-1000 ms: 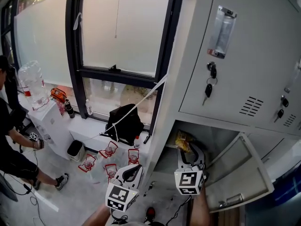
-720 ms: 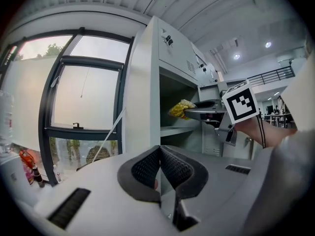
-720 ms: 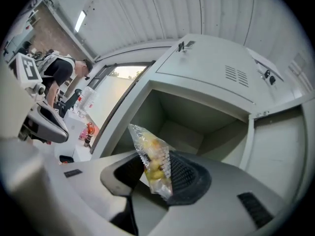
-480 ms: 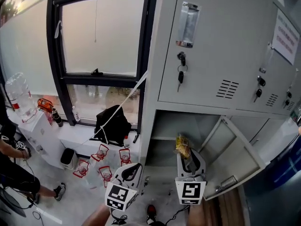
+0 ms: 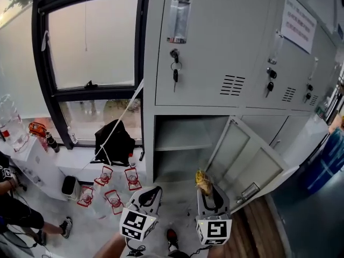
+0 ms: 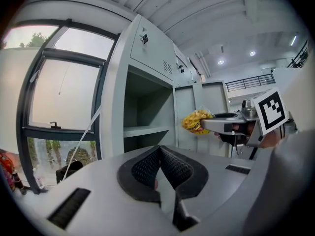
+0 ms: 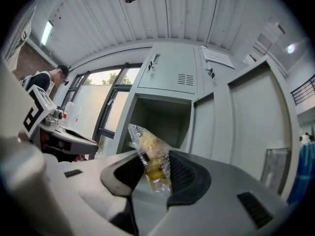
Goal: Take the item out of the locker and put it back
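A small clear bag of yellow snacks (image 5: 203, 181) (image 7: 150, 154) (image 6: 198, 121) is pinched between the jaws of my right gripper (image 5: 206, 190) (image 7: 153, 168), out in front of the open lower locker (image 5: 181, 144). That locker's door (image 5: 247, 163) swings out to the right, and nothing shows on its one shelf (image 5: 180, 145) or below it. My left gripper (image 5: 150, 196) (image 6: 158, 168) hangs lower left of the locker, jaws shut with nothing between them.
Closed grey lockers with keys (image 5: 174, 69) stand above and to the right. A window (image 5: 88, 42), a black bag (image 5: 114, 140) on the sill, red-and-white cups (image 5: 106, 173) on the floor and a person (image 5: 13, 211) are at left.
The right gripper has drawn back out of the locker with the snack bag. The head view has swung right and up, so that more of the lockers shows. The left gripper has stayed put.
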### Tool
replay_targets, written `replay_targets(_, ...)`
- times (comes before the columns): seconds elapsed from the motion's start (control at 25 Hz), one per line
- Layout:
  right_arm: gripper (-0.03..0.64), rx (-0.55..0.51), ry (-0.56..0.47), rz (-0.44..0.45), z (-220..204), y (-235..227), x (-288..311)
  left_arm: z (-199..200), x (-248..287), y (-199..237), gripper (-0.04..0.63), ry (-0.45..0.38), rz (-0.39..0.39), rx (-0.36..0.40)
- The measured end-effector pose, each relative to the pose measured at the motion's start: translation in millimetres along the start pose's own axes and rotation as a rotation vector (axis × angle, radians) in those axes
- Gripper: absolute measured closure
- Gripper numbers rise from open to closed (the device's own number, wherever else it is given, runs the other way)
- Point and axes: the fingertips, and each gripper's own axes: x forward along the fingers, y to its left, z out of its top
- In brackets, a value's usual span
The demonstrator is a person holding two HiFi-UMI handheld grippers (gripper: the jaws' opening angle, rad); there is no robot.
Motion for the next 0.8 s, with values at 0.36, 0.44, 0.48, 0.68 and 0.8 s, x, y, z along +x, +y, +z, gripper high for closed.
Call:
replay_targets(0.36,0.471,0.086,0.094,-0.034,-44.7,8.0,-43.4,-9.7,4.3,-27.7,0.574,0.024,-0.072,0.012)
replay_targets(0.44,0.471,0.101,0.107,-0.036,-50.6,10.9,-50.0,-10.9,4.6,-31.6,0.574,0.027,-0.084,0.011)
replay_targets(0.48,0.471,0.109,0.113,-0.034,-53.1,12.7,-52.9,-11.8,4.5,-33.2,0.574,0.031,-0.089,0.01)
replay_targets(0.68,0.471,0.14,0.136,-0.037,-64.3,21.0,-61.8,-16.7,4.3,-36.6,0.574,0.047,-0.105,0.007)
replay_targets(0.8,0.471,0.145,0.143,-0.037,-66.9,23.1,-62.2,-18.6,5.0,-35.7,0.574,0.05,-0.109,0.004)
